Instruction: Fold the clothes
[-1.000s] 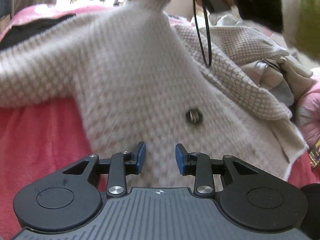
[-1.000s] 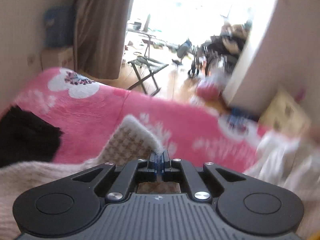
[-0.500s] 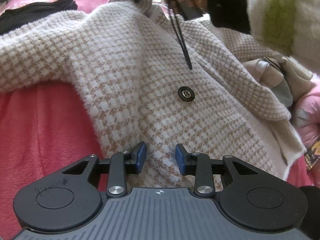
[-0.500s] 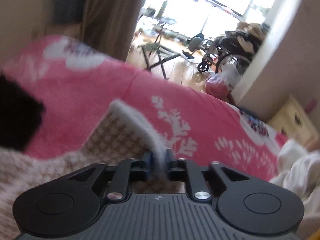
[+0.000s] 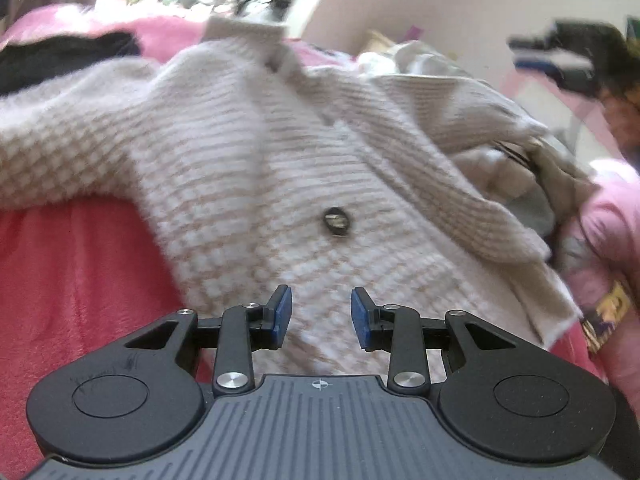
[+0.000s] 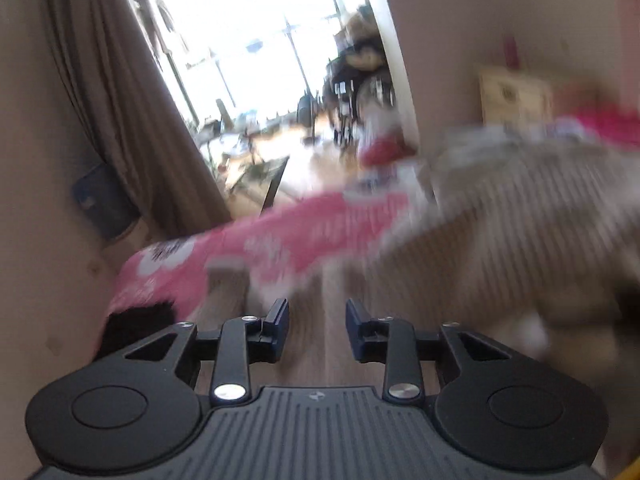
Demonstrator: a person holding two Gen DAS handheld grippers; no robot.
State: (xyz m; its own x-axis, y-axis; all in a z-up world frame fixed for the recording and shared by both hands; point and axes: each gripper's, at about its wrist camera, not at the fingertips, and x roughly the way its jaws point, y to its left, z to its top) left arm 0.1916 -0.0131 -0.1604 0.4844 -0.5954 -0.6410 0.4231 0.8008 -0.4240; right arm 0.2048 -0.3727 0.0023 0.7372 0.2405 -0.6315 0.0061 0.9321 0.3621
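Fuzzy cream-and-tan houndstooth knit cardigan [image 5: 256, 168] with one dark round button [image 5: 337, 221] spreads across centre frame over the pink fleece blanket [image 5: 72, 280], collar at upper centre. Left gripper [image 5: 320, 317] spread above its hem, pinching nothing. Right gripper [image 6: 317, 330]: jaws have just been opening, nothing between them. Right-wrist view heavily smeared; cardigan there only a pale streak, right side.

Both claws: black linkage arms, silver screws, grey ribbed body with small crosshair mark. Left claw [image 5: 321, 314] blue pads; right claw [image 6: 317, 325] pads darker blue.
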